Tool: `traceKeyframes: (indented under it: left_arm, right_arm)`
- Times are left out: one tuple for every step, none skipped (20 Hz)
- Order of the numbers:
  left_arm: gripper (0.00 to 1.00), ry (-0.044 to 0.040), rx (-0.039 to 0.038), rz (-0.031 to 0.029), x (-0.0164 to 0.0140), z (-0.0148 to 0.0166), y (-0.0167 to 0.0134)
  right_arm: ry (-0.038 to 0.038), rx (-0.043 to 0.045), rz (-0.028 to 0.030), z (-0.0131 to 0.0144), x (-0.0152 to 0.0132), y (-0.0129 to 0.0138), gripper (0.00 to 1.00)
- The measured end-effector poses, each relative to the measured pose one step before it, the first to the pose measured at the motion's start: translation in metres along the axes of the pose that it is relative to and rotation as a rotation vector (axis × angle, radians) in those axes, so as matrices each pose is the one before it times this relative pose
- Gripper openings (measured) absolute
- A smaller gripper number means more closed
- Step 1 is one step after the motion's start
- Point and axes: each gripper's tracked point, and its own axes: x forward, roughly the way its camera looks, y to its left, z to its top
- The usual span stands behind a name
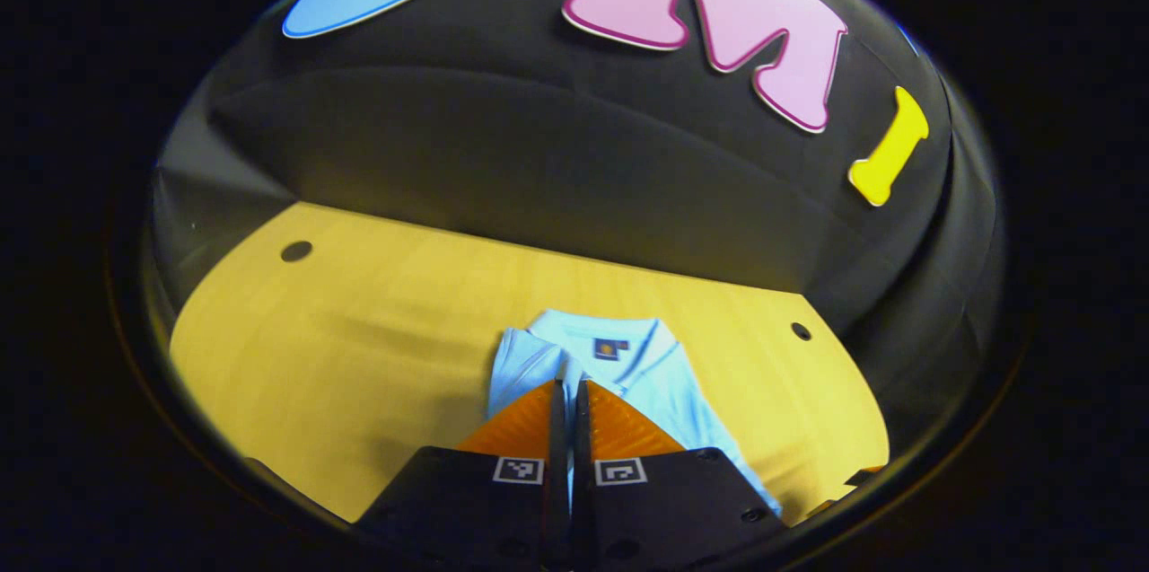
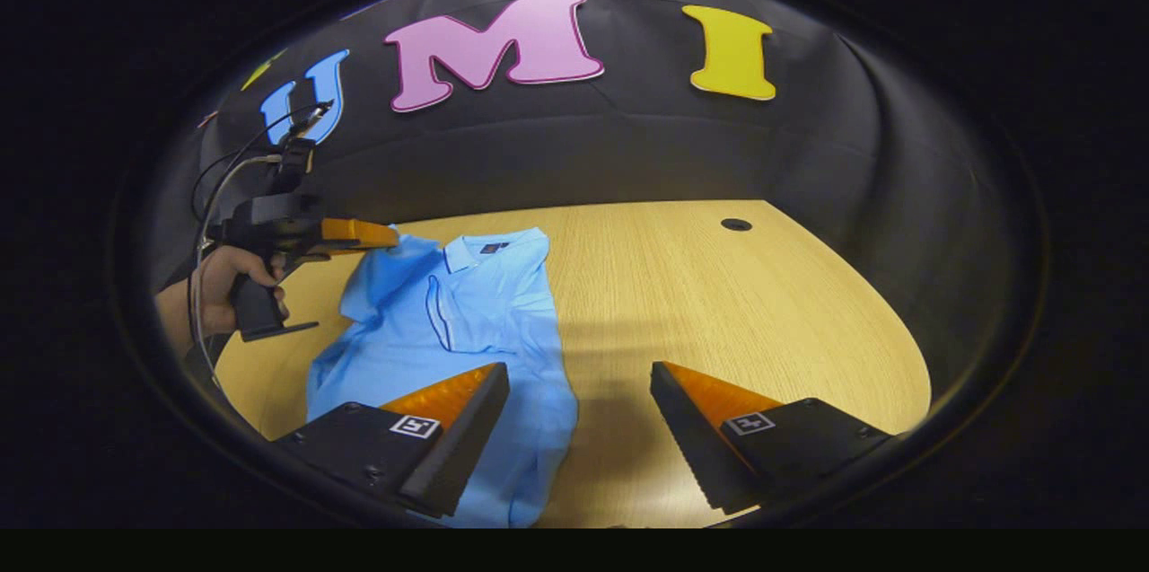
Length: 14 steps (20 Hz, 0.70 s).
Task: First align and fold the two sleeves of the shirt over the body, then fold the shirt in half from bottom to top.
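At the far left of the right gripper view, a hand (image 2: 215, 289) grips the handle of the left claw (image 2: 381, 235), which hangs at the shoulder end of a light blue polo shirt (image 2: 467, 303). In the left gripper view this claw (image 1: 569, 392) has its fingers drawn close together, a thin strip of blue cloth showing in the narrow gap; I cannot tell whether they truly pinch it. The shirt lies on the wooden table (image 2: 718, 303), collar (image 2: 489, 249) toward the booth wall, one sleeve (image 2: 381, 276) folded over the body. Further right, the right claw (image 2: 579, 379) stands wide open over the shirt's near edge and bare tabletop, holding nothing.
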Motion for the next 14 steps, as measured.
traceKeyframes:
  left_arm:
    - [0.08, 0.01599, -0.01528, -0.02772, -0.00256, -0.00767, -0.01396]
    - [0.05, 0.02037, -0.01419, -0.03161, -0.00276, -0.00728, -0.01183]
    - [0.21, 0.00462, -0.00375, -0.01671, -0.00723, -0.00460, -0.00953]
    - [0.37, -0.00125, 0.00871, -0.00057, -0.00465, -0.00577, -0.00183]
    - [0.53, -0.00671, 0.01723, 0.00622, -0.00941, -0.00424, 0.00083]
    - [0.69, -0.01021, 0.02382, 0.01910, -0.01180, -0.00556, 0.00411]
    - [0.84, -0.01355, 0.02628, 0.02183, -0.01448, -0.00308, 0.00546]
    - [0.97, -0.01308, 0.02649, 0.02104, -0.01734, -0.00504, 0.00526]
    - [0.98, -0.01287, 0.02692, 0.02759, -0.01845, -0.00421, 0.00701]
    - [0.97, -0.00745, 0.02138, 0.02584, -0.01885, -0.00591, 0.00758]
    - [0.98, -0.00231, 0.01312, 0.01930, -0.02075, -0.00732, 0.00608]
    - [0.97, 0.00615, 0.00937, 0.00767, -0.02388, -0.00895, 0.00447]
    - [0.97, 0.01145, 0.00446, 0.00977, -0.02262, -0.01146, 0.00561]
    - [0.97, 0.01989, 0.00605, 0.00009, -0.01870, -0.01334, 0.00383]
  right_arm:
    - [0.00124, 0.00096, 0.00071, 0.00071, 0.00012, 0.00021, 0.99]
    - [0.00132, -0.00031, -0.00058, -0.00015, -0.00131, -0.00031, 0.99]
    - [0.00136, -0.00075, -0.00060, 0.00024, -0.00104, -0.00021, 0.99]
    - [0.00522, 0.00004, 0.00170, -0.00091, -0.00197, 0.00068, 0.99]
    - [0.00610, -0.00008, 0.00539, -0.00132, -0.00215, 0.00221, 0.99]
    - [0.00869, 0.00024, 0.00517, -0.00234, -0.00295, 0.00178, 0.99]
    - [0.00945, -0.00002, 0.00817, -0.00293, -0.00327, 0.00261, 0.99]
    - [0.00923, -0.00185, 0.00784, -0.00278, -0.00351, 0.00318, 0.99]
    - [0.01002, -0.00301, 0.00783, -0.00344, -0.00448, 0.00350, 0.99]
    - [0.01132, -0.00242, 0.01063, -0.00350, -0.00290, 0.00317, 0.99]
    - [0.01364, -0.00250, 0.01004, -0.00607, -0.00553, 0.00534, 0.99]
    - [0.02035, -0.00146, 0.00946, -0.00664, -0.00601, 0.00511, 0.99]
    - [0.01599, 0.00064, 0.00969, -0.00637, -0.00581, 0.00501, 0.99]
    - [0.01241, -0.00185, 0.00858, -0.00510, -0.00563, 0.00519, 0.99]
